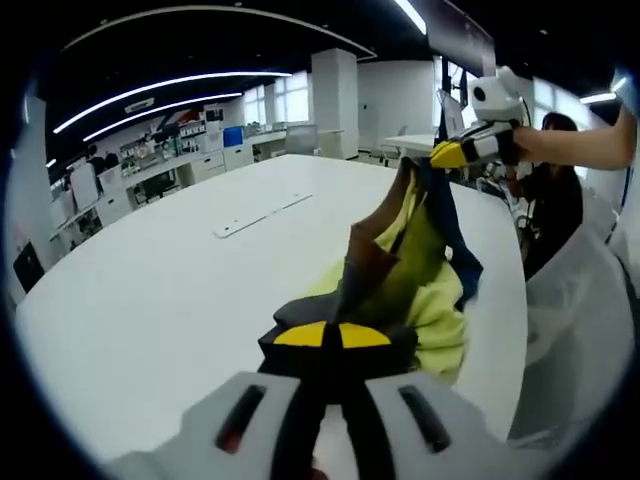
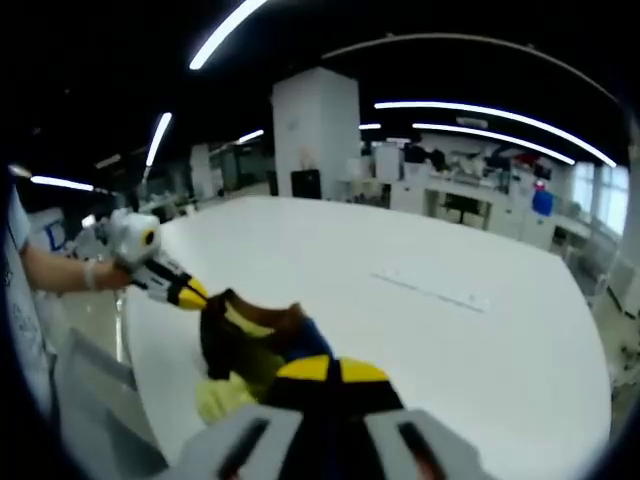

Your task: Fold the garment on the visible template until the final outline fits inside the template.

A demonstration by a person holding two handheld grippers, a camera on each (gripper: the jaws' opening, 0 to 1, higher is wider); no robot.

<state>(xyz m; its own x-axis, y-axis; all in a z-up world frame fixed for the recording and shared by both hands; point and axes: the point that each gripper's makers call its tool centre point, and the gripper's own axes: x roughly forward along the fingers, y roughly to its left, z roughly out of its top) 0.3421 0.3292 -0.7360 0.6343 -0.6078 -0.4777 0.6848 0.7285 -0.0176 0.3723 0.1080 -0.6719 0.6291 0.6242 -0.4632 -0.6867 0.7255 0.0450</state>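
Both grippers pinch the garment (image 1: 410,270) taut (seemingly) above the table (image 1: 150,300) edge.

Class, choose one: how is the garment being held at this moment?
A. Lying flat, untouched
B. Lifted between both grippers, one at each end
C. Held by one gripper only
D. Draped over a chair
B: the garment stretches from the left gripper up to the right gripper, both clamped on it above the white table.
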